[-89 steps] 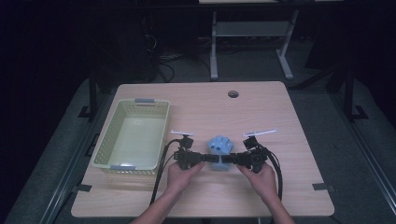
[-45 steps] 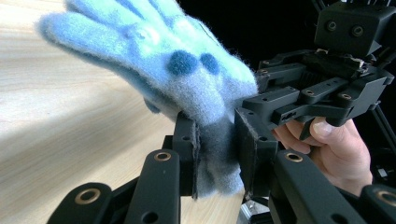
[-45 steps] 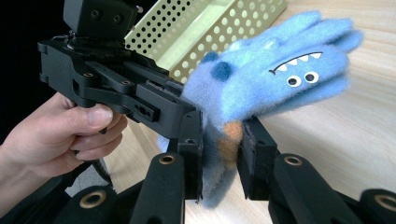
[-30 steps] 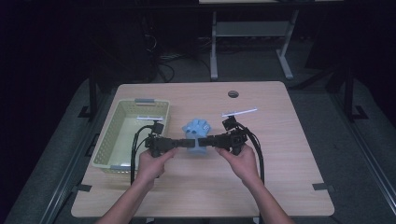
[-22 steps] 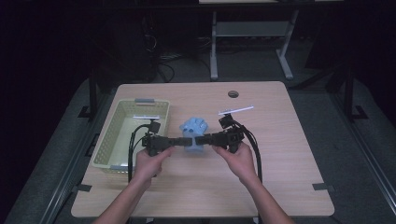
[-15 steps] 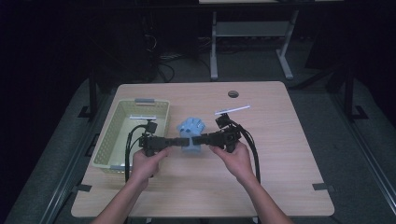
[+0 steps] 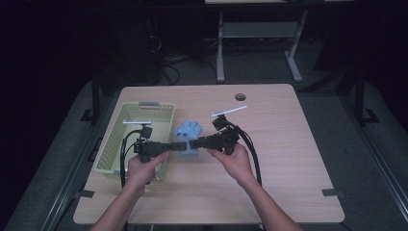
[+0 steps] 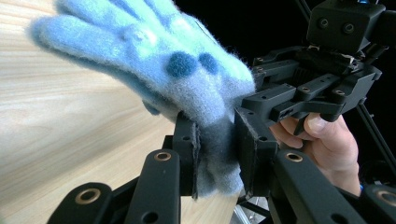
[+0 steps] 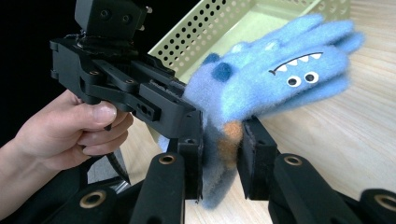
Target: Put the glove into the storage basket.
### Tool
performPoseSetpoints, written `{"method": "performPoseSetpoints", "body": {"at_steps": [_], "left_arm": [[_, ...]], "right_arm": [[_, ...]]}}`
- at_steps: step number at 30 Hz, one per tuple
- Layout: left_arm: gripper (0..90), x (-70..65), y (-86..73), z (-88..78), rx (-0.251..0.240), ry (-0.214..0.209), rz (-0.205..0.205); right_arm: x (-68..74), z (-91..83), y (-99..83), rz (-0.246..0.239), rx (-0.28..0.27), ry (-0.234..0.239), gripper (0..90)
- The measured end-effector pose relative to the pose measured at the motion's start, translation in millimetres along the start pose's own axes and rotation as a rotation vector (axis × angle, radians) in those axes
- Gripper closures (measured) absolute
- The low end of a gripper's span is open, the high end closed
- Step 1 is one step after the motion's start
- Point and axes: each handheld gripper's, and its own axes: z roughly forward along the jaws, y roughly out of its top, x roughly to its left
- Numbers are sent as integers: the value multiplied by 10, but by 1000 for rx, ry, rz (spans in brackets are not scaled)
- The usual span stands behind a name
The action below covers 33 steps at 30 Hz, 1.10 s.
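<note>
Both tongs are clenched on the cuff of a blue glove (image 7: 188,138): the left tongs (image 8: 217,154) from one side, the right tongs (image 9: 223,158) from the other, likely to keep the limp fabric from sagging. It hangs lifted above the tabletop (image 7: 288,159), just beside the basket (image 7: 120,134), probably its destination, though not yet over the rim

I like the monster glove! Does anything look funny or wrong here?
Nothing is spilled or broken. The odd bit: the blue glove hangs above the table, pinched at its cuff by both the left gripper and right gripper.
</note>
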Motion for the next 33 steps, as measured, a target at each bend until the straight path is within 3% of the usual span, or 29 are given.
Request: {"method": "performPoseSetpoints", "body": {"at_steps": [33], "left_arm": [[710,138,77,-462,-47,16,-2]], "right_arm": [[173,378,269,-34,8,37,728]]}}
